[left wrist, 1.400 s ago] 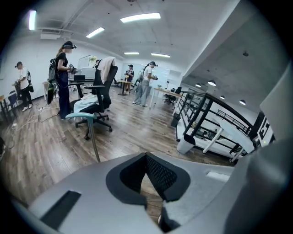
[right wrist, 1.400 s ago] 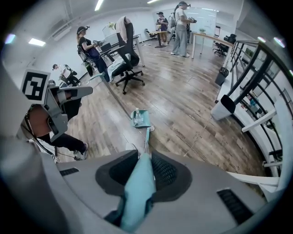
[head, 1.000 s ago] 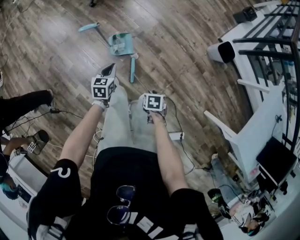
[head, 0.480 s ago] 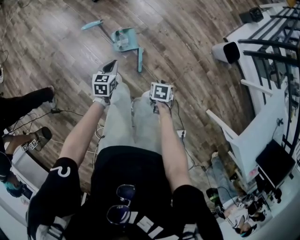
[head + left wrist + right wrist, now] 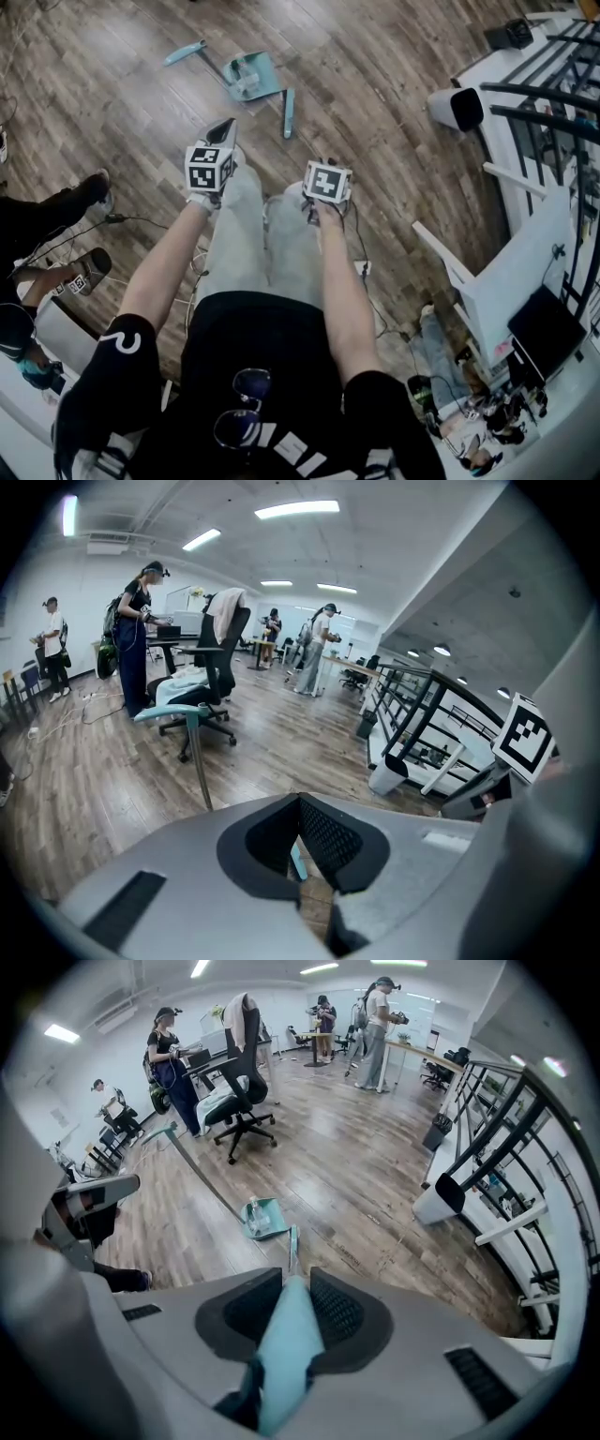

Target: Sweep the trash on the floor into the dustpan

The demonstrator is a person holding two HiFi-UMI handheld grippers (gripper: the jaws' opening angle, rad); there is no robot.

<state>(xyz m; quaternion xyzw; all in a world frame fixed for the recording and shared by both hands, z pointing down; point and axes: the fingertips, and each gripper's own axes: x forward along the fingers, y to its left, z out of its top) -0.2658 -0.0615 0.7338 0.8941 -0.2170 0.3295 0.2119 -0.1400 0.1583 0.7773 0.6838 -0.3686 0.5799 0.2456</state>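
The wood floor [image 5: 375, 112] fills most of the head view, w/ a white table [image 5: 525, 244] on the R side. We stand in the middle & hold both tools out in front. The teal dustpan [image 5: 251, 75] lies on the floor ahead of us, its long handle [image 5: 200, 761] sticking up. The broom head [image 5: 289, 112] sits on the floor just beside the dustpan's R edge; we can't tell if they touch. A clear bottle [image 5: 251, 1211], the trash, looks like it's already lying in the dustpan.

The right gripper [image 5: 296, 1279] has its fingers tight on the teal broom stick [image 5: 286, 1363]. The left gripper [image 5: 298, 817] has its fingers nearly together w/ nothing in them. It's near the dustpan handle, not on it.

What could go wrong: nobody holds the dustpan, so a push from the broom may slide it away or tip it. The bottle is round, so we think it could roll back out. Also only one tool holds the broom, so the stick may twist in the fingers.

Views: only the R gripper view shows the bottle clearly in the pan & the stick in the fingers. Only the L gripper view shows the top of the dustpan handle standing up & a chair [image 5: 211, 682] behind it. The head view alone shows our arms & the pan well ahead of our feet.
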